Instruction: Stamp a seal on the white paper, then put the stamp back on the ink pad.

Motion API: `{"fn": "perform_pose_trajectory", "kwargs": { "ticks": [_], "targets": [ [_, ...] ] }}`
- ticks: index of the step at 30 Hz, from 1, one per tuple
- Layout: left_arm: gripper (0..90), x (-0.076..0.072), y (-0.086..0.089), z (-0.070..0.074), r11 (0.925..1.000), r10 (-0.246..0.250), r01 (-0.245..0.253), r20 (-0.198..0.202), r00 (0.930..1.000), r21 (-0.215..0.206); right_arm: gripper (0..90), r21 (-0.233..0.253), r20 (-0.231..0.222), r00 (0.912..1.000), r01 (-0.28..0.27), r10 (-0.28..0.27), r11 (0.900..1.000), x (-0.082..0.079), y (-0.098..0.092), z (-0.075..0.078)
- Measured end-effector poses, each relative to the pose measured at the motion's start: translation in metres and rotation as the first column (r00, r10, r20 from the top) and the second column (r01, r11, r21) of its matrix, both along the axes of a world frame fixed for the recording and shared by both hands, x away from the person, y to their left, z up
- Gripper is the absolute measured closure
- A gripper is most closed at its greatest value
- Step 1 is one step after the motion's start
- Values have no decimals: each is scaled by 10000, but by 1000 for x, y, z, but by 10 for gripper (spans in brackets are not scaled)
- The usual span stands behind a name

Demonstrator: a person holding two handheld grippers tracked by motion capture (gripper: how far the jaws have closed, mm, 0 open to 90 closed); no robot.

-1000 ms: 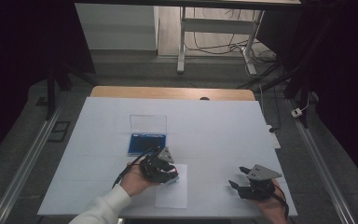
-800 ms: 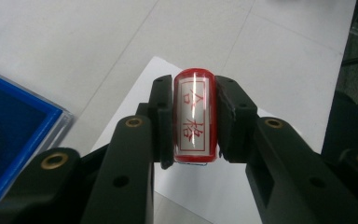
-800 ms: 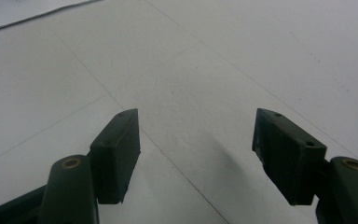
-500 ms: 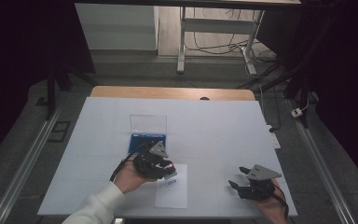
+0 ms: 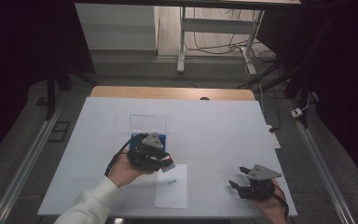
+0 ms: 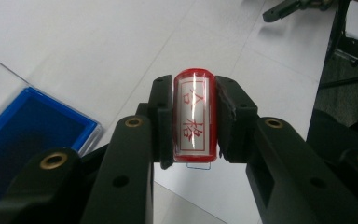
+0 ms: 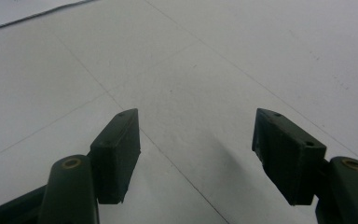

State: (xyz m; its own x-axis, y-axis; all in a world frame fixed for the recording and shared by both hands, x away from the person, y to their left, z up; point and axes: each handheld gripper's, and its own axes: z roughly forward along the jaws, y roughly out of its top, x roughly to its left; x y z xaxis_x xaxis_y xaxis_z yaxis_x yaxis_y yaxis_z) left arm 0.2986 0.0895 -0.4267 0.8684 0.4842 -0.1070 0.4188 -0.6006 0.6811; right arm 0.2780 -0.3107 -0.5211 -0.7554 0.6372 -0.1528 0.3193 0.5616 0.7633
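1. Left gripper (image 5: 167,164) is closed on a red stamp (image 6: 194,116); both jaws press the sides of the stamp, and its label with red characters faces the camera of the left gripper view.
2. It is held above the table (image 5: 223,130), between the blue ink pad box (image 6: 23,135) and the white paper (image 5: 172,191), with the hand (image 5: 123,170) under it and the sleeve coming from the bottom edge.
3. On the paper, a small stamped mark (image 5: 171,183) lies just below the stamp.
4. Right gripper (image 5: 235,179) rests low at the right front of the table, well apart from the paper, with its jaws wide and nothing between them.
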Motion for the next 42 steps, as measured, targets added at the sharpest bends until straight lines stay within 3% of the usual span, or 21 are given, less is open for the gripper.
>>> {"fn": "perform_pose_trajectory", "kwargs": {
  "ticks": [14,26,32,42],
  "targets": [
    [695,14,20,6,9977,672,-673,-18,9977,-114,318,-12,26,10000,22,-22,10000,0,0,0],
    [694,32,31,-1,9896,1404,-1403,0,9901,326,319,-35,-43,10000,-65,65,10000,3,2,-1],
    [695,44,35,-6,9819,1837,-1836,31,9830,466,319,5,9,10000,-27,27,10000,2,0,0],
    [694,66,43,-20,9577,2709,-2705,94,9626,983,321,-4,34,10000,-49,49,10000,2,0,0]
  ]
}}
